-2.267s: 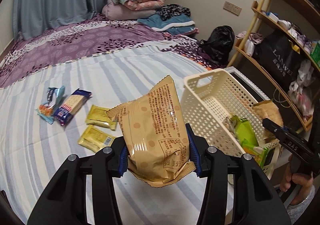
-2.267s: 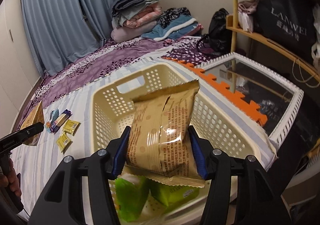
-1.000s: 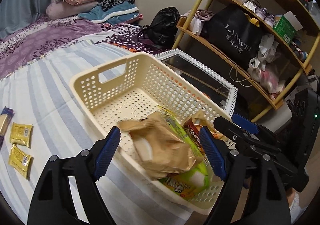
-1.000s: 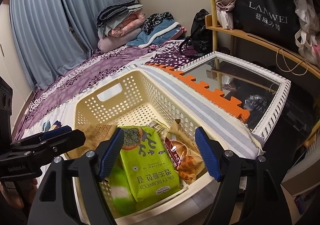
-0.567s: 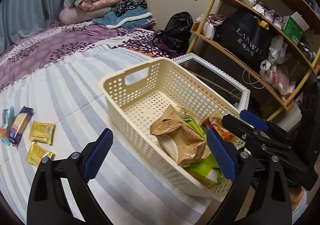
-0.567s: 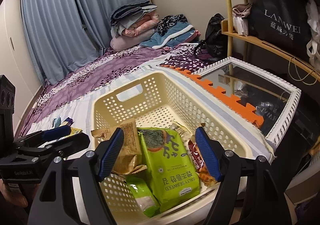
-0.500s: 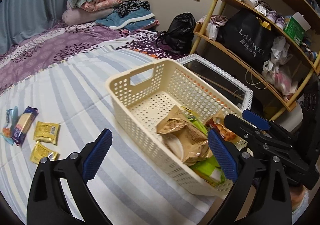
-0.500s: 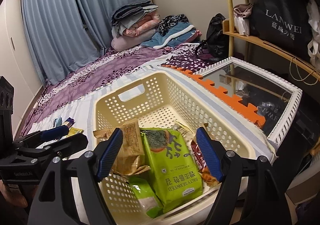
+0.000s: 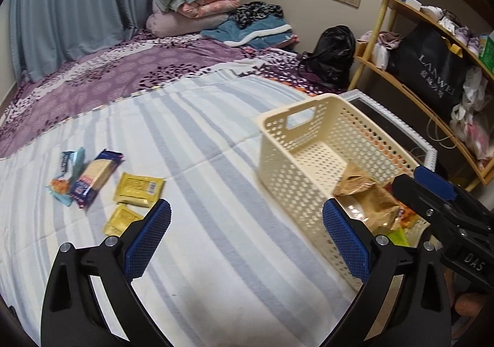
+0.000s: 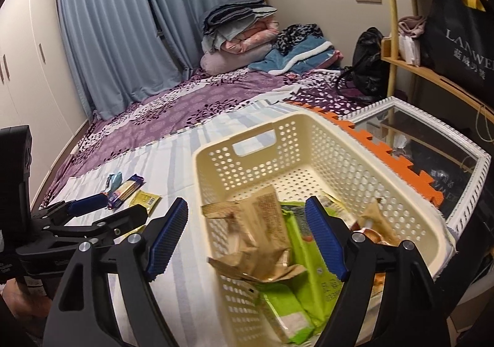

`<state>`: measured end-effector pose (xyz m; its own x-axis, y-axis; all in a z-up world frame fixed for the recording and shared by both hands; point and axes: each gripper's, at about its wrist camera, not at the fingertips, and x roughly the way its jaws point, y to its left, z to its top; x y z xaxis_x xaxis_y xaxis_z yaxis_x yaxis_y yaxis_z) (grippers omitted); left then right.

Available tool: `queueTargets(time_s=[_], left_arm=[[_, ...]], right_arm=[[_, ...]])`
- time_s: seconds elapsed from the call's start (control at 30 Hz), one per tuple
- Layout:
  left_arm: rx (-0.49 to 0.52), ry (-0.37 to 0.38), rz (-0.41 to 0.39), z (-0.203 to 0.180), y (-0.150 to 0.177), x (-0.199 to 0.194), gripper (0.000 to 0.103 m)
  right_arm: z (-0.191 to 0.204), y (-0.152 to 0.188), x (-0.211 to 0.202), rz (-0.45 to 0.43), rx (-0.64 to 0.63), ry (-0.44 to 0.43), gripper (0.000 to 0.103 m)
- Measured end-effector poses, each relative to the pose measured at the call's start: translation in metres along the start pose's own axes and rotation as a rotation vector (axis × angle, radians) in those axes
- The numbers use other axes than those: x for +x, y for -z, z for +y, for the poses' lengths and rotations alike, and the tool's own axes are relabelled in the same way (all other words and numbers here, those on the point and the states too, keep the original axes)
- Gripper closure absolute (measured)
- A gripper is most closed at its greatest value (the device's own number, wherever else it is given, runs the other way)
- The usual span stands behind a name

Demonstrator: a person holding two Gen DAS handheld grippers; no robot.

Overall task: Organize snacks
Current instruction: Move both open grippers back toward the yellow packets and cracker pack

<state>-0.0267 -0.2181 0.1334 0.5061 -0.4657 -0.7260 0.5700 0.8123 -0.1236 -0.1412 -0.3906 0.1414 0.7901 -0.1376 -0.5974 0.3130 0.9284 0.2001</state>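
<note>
**Four snacks lay loose on the striped bed cover, the rest in the basket**

Four packets lay together toward the left edge of the striped bed cover [image 9: 216, 161]: a light-blue packet [image 9: 66, 174], a dark-blue cracker pack [image 9: 95, 177] overlapping it, and two yellow sachets [image 9: 139, 189] just beside. Their print was too small to read. The cream basket [image 9: 296, 161] stood at the cover's right edge, well apart from them.

Inside the basket's near end lay a crumpled tan bag [image 10: 256, 242] over a green packet [image 10: 311, 269]; the green one's lettering was partly covered and blurred. An orange-red snack [image 10: 373, 232] showed only in part behind the right gripper's finger.

The left gripper [image 9: 245, 242] hovered above the cover with its blue pads spread wide and nothing between them. The right gripper [image 10: 247, 235] hung over the basket's near end, likewise spread wide and empty. In the left wrist view its body bore the letters "DAS".

On the wooden shelf [image 10: 432, 75] a black bag [image 9: 432, 69] read "LANWEI", cut off at the frame edge in the right wrist view.
</note>
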Motion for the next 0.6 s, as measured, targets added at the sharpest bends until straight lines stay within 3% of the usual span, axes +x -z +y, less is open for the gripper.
queueTargets(time_s=[0.2,0.6], left_arm=[[-0.015,-0.063,-0.008,0.022,0.003,-0.005,0.003],[-0.051,-0.111,-0.022,0.055,0.008,-0.015,0.003]], right_arm=[[0.026,0.000,0.006,0.012,-0.047,-0.026,0.025],[0.073,0.004,0.016,0.029,-0.143,-0.065,0.025]])
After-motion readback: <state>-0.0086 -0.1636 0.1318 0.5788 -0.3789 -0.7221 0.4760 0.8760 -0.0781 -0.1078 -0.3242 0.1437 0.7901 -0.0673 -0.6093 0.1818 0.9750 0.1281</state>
